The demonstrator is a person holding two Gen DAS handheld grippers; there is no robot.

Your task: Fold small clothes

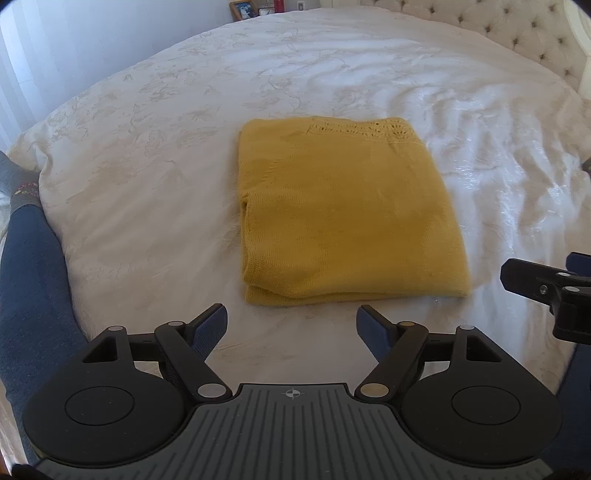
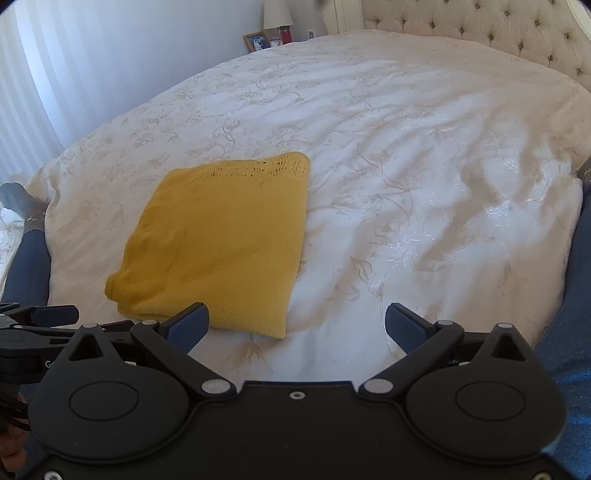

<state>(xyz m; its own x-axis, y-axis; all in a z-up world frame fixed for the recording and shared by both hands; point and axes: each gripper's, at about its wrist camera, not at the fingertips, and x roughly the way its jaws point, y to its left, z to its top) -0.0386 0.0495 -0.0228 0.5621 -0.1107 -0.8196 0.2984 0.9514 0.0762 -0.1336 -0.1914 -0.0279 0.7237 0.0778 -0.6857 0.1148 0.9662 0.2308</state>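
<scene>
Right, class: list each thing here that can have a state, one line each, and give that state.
yellow knit garment: folded, flat on the bed, not gripped.
left gripper: open, empty, short of the garment.
right gripper: open, empty.
bed cover: spread out, wrinkled.

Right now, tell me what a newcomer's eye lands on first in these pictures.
The folded yellow knit garment lies flat in the middle of the white bedspread. Nearer the camera, the left gripper and right gripper are both open and empty. A tufted headboard stands at the far right.
</scene>
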